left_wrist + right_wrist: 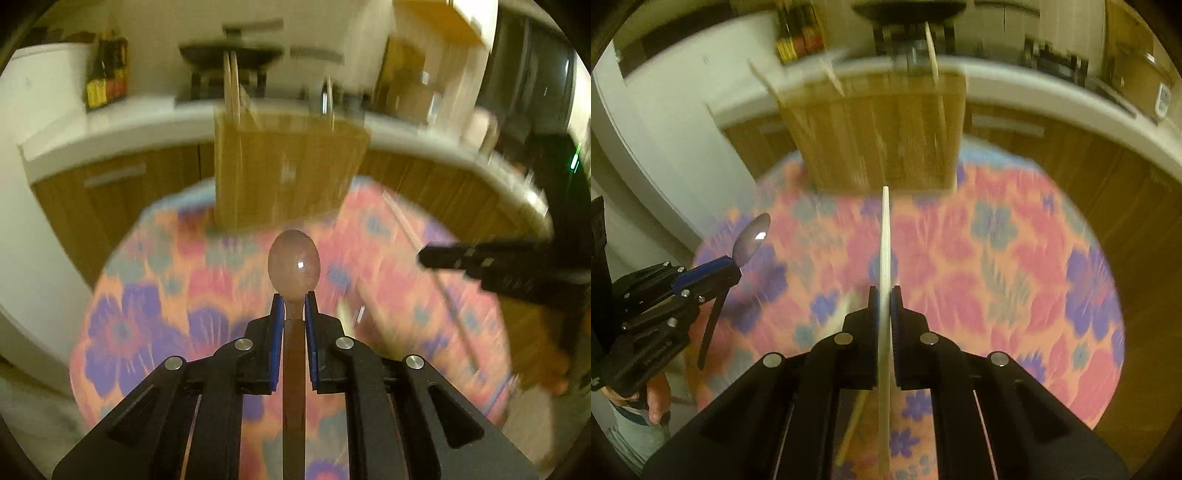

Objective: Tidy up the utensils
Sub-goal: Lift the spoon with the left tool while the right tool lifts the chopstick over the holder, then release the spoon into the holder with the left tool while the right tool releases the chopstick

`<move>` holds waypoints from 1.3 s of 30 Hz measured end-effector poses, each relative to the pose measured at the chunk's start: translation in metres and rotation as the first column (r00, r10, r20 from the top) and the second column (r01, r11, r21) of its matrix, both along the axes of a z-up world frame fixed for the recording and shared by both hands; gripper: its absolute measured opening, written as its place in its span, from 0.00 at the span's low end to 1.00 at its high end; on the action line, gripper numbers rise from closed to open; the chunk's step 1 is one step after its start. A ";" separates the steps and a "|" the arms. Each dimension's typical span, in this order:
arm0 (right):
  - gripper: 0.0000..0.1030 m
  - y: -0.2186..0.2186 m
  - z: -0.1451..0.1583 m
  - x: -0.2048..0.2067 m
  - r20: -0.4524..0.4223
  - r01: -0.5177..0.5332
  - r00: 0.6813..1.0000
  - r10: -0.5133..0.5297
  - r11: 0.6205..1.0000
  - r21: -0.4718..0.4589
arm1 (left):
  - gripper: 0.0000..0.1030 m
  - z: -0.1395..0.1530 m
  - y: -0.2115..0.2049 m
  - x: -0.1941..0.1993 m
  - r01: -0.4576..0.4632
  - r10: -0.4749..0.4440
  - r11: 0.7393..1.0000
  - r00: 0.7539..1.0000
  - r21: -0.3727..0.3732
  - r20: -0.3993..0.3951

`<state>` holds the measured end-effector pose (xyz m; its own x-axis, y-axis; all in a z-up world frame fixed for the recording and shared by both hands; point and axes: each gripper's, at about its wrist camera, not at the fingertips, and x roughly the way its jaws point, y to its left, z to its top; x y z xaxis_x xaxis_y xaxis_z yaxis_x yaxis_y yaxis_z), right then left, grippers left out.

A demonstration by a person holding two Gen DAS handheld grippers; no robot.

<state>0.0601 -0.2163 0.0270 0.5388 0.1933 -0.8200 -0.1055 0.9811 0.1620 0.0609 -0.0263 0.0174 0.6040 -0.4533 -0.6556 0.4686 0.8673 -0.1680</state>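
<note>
Grippers: two, the left gripper [294, 299] and the right gripper [885, 291].
Spoons: one spoon [293, 260].
Chopsticks: one pale chopstick [885, 236] clear of the table; one more chopstick [853, 424] lying near the table's near edge; about three sticks [932, 51] upright in the holder, blurred.
Wooden holders: one wooden holder [879, 133], at the far edge of the floral table [1015, 258].

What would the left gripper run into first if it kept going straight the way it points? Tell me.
Judging from its own camera, the left gripper, shut on the spoon, aims at the foot of the wooden utensil holder. The floral tablecloth before it may come first; blur hides depth.
</note>
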 end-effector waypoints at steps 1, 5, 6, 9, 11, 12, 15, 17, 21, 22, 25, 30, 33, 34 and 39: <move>0.04 -0.002 0.011 0.004 0.029 0.002 1.000 -0.003 1.000 0.013 | 0.09 0.015 0.002 0.005 -0.004 0.005 0.999 1.000 -0.038 0.029; 0.04 -0.007 0.047 0.017 0.137 0.017 0.990 -0.020 1.000 0.023 | 0.09 0.062 -0.001 0.017 -0.004 0.024 0.989 0.991 -0.147 0.134; 0.04 -0.011 0.057 0.020 0.170 0.023 0.985 -0.026 1.000 0.019 | 0.09 0.075 -0.003 0.022 -0.002 0.032 0.984 0.986 -0.178 0.165; 0.04 -0.016 0.080 0.037 0.243 0.031 0.969 -0.041 0.999 0.043 | 0.09 0.103 -0.013 0.035 -0.004 0.057 0.973 0.973 -0.230 0.224; 0.04 -0.023 0.093 0.051 0.287 0.048 0.956 -0.059 0.998 0.048 | 0.09 0.114 -0.026 0.047 -0.014 0.070 0.971 0.971 -0.237 0.228; 0.04 -0.026 0.096 0.056 0.302 0.055 0.951 -0.066 0.997 0.047 | 0.09 0.118 -0.031 0.053 -0.011 0.070 0.968 0.971 -0.251 0.228; 0.04 -0.034 0.106 0.074 0.363 0.058 0.929 -0.077 0.996 0.064 | 0.09 0.127 -0.050 0.077 -0.019 0.091 0.959 0.966 -0.282 0.243; 0.04 -0.040 0.110 0.084 0.403 0.068 0.911 -0.087 0.996 0.063 | 0.09 0.130 -0.058 0.089 -0.026 0.104 0.954 0.963 -0.299 0.250; 0.04 -0.051 0.117 0.107 0.481 0.078 0.869 -0.115 0.992 0.095 | 0.09 0.129 -0.074 0.115 -0.051 0.151 0.943 0.946 -0.330 0.286; 0.04 -0.054 0.117 0.112 0.496 0.081 0.860 -0.120 0.992 0.100 | 0.09 0.126 -0.076 0.121 -0.055 0.162 0.939 0.942 -0.340 0.294; 0.04 -0.060 0.117 0.126 0.540 0.095 0.830 -0.138 0.990 0.107 | 0.09 0.116 -0.081 0.134 -0.060 0.185 0.928 0.931 -0.367 0.316; 0.04 -0.065 0.113 0.144 0.589 0.106 0.792 -0.162 0.986 0.129 | 0.09 0.102 -0.086 0.144 -0.072 0.220 0.921 0.906 -0.382 0.361; 0.04 -0.062 0.111 0.154 0.607 0.113 0.778 -0.163 0.986 0.121 | 0.09 0.096 -0.088 0.148 -0.076 0.231 0.925 0.891 -0.373 0.391; 0.04 -0.060 0.109 0.156 0.616 0.121 0.771 -0.162 0.987 0.108 | 0.09 0.093 -0.089 0.148 -0.077 0.232 0.927 0.886 -0.366 0.401; 0.04 -0.055 0.094 0.163 0.633 0.122 0.761 -0.144 0.989 0.080 | 0.09 0.084 -0.092 0.147 -0.087 0.231 0.947 0.854 -0.308 0.467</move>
